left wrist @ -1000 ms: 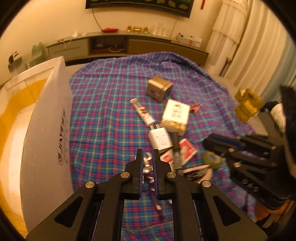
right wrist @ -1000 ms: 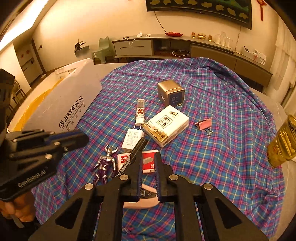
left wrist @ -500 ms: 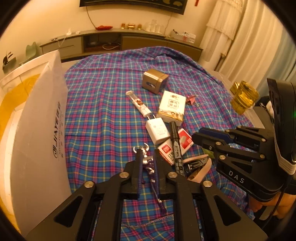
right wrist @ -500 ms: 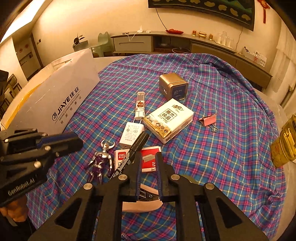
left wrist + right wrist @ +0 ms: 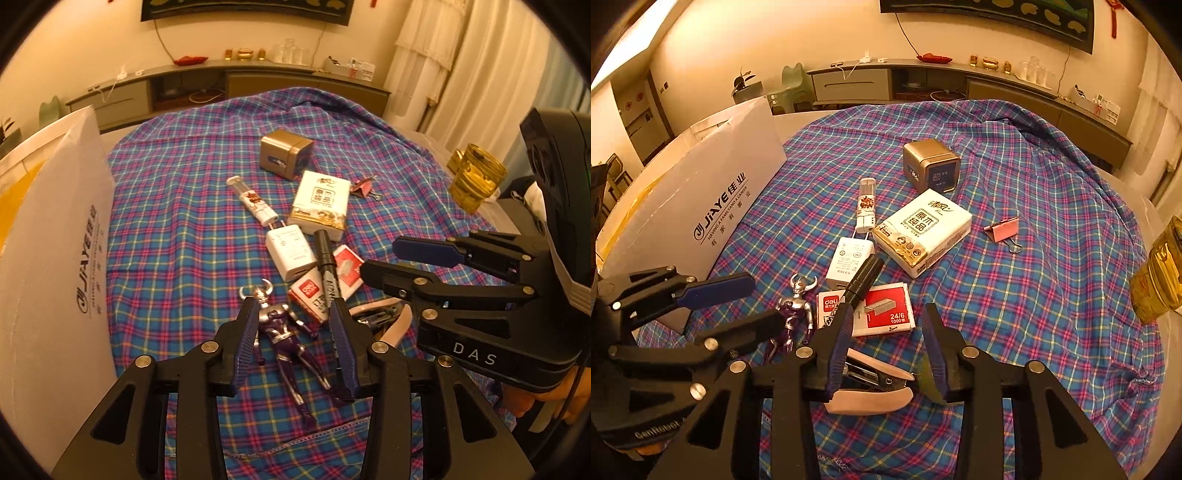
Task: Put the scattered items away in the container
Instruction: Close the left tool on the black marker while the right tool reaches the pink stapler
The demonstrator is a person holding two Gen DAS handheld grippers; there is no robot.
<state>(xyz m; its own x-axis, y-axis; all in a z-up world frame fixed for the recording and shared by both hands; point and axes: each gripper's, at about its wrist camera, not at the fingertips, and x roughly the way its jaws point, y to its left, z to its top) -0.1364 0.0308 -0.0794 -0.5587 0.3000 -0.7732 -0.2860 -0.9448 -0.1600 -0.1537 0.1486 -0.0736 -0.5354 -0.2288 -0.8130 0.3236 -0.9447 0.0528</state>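
A silver and purple toy figure (image 5: pixel 282 334) lies on the plaid cloth, and my left gripper (image 5: pixel 295 341) is open with its fingers on either side of it, not touching. The figure also shows in the right wrist view (image 5: pixel 796 314). My right gripper (image 5: pixel 886 350) is open above a pink stapler (image 5: pixel 871 393). A black marker (image 5: pixel 862 280), a red staple box (image 5: pixel 884 310), a white charger (image 5: pixel 849 260), a tissue pack (image 5: pixel 923 230), a gold cube (image 5: pixel 931 170), a white tube (image 5: pixel 866 205) and a pink binder clip (image 5: pixel 1003 229) lie scattered. The white cardboard box (image 5: pixel 48 236) stands at left.
A gold glass jar (image 5: pixel 474 177) stands at the right edge of the table. A low cabinet (image 5: pixel 960 81) runs along the far wall. White curtains (image 5: pixel 461 62) hang at the back right.
Both grippers have opened from shut. The left gripper has lowered towards the toy figure, and the right gripper has lowered over the stapler.
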